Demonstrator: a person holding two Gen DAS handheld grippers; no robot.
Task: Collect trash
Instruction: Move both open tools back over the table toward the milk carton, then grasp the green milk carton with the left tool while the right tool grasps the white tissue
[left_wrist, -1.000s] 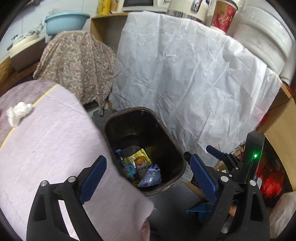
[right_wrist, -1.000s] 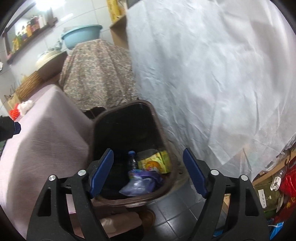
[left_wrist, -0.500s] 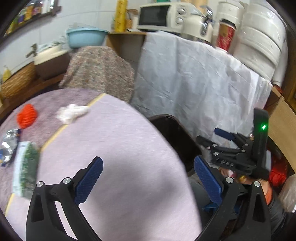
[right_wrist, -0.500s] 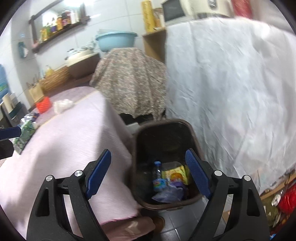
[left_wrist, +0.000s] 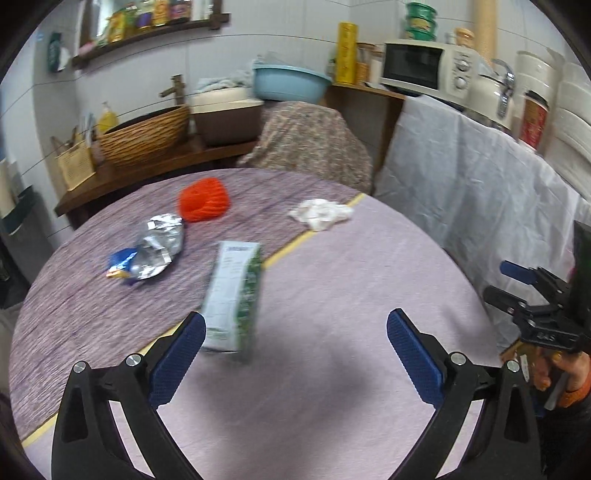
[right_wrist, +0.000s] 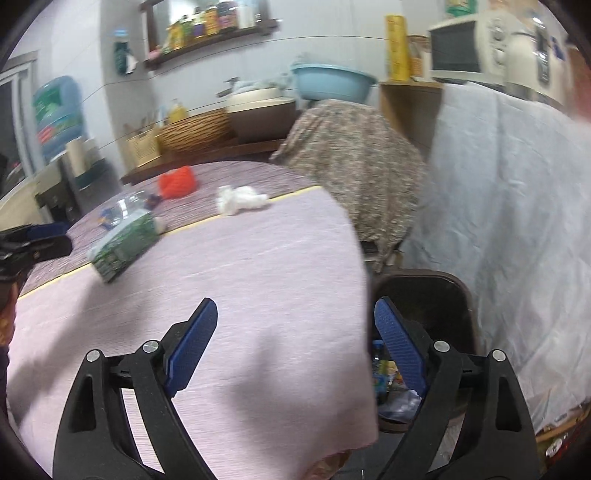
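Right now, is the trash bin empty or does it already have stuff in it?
Not empty. In the right wrist view the trash bin beside the table holds a bottle and crumpled wrappers at its bottom.

A green-and-white carton (left_wrist: 233, 295), crumpled foil wrapper (left_wrist: 157, 247), orange net ball (left_wrist: 203, 199) and white tissue wad (left_wrist: 320, 213) are lying scattered on the tablecloth, while the dark bin (right_wrist: 424, 295) is standing beside it.

On my surface (left_wrist: 332, 295): carton (left_wrist: 234, 295) nearest, foil wrapper (left_wrist: 157, 251) to its left, knit ball (left_wrist: 203, 199) behind that, tissue wad (left_wrist: 320, 214) far right. Bin (right_wrist: 424, 295) on floor off the surface's right edge, trash inside.
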